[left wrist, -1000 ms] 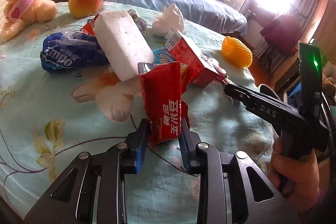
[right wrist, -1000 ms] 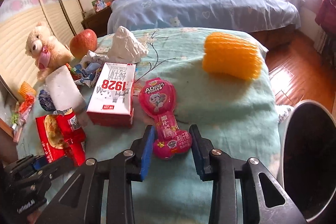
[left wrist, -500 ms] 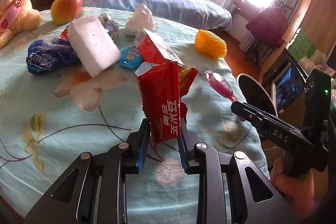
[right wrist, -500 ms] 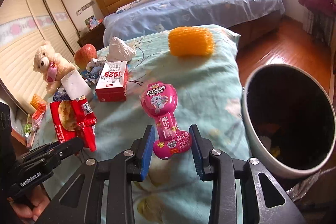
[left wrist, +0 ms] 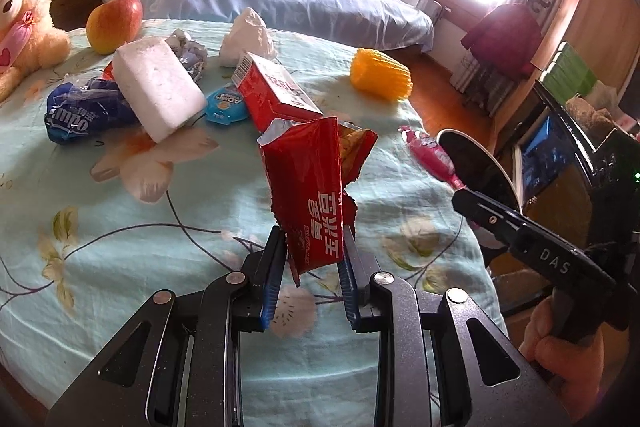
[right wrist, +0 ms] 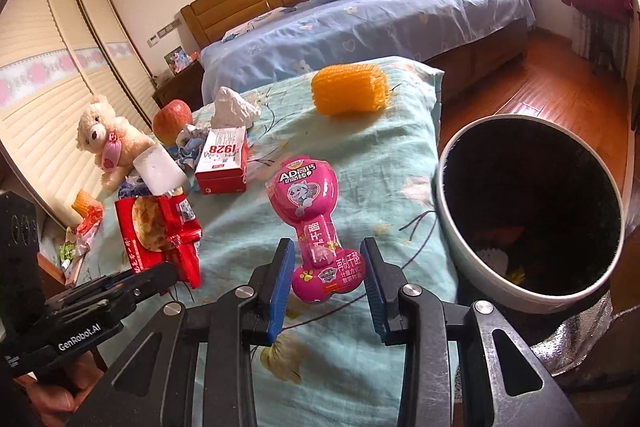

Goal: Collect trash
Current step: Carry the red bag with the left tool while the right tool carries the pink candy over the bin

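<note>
My left gripper (left wrist: 310, 247) is shut on a torn red snack bag (left wrist: 314, 187) and holds it upright above the teal bedspread (left wrist: 120, 247); the bag also shows in the right wrist view (right wrist: 156, 231). My right gripper (right wrist: 326, 267) is shut on a pink candy package (right wrist: 316, 219), held above the bed edge just left of the trash bin (right wrist: 528, 211). The pink package (left wrist: 430, 155) and the bin's rim (left wrist: 484, 155) show at the right in the left wrist view.
On the bedspread lie a red-and-white carton (right wrist: 222, 163), a white foam block (left wrist: 156, 87), a blue wrapper (left wrist: 84, 111), crumpled tissue (left wrist: 248, 39), an orange foam net (right wrist: 348, 91), an apple (left wrist: 114, 23) and a teddy bear (right wrist: 108, 143). A blue bed stands behind.
Both grippers have moved right with their loads. The bin now looms larger at the right in the right wrist view. The red bag leans a little more.
</note>
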A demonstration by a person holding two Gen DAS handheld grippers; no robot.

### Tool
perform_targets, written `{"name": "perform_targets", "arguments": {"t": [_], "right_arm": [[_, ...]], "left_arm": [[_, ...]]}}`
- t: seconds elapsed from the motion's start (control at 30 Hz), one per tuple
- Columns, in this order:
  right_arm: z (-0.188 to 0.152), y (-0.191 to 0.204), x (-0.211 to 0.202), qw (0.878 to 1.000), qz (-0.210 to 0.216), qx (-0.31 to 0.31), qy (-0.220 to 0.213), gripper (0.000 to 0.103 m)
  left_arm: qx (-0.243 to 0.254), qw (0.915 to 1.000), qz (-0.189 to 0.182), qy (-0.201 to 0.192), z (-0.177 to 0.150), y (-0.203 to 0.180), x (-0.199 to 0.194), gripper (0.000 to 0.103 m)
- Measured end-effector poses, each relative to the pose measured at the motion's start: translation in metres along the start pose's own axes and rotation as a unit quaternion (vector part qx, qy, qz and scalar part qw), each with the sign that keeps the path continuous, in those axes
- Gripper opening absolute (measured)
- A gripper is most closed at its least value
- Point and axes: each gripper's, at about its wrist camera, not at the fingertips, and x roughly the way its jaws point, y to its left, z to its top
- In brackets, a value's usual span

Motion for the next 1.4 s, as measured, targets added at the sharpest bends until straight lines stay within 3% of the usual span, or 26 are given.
{"name": "perform_targets", "arguments": {"t": [0.77,1.4], "right_arm": [[-0.004,-0.046,-0.045,0.997,-0.053,0.036,-0.036,0.034],[0.000,-0.092,-0.048,0.992,-0.111,0.050,-0.040,0.035]], "left_arm": [[0.064,0.9967,-0.043,0.025,0.008,-0.061,0.024,0.024],[0.113,0.9900,-0.072,0.045,0.025,-0.116,0.050,0.024]]}}
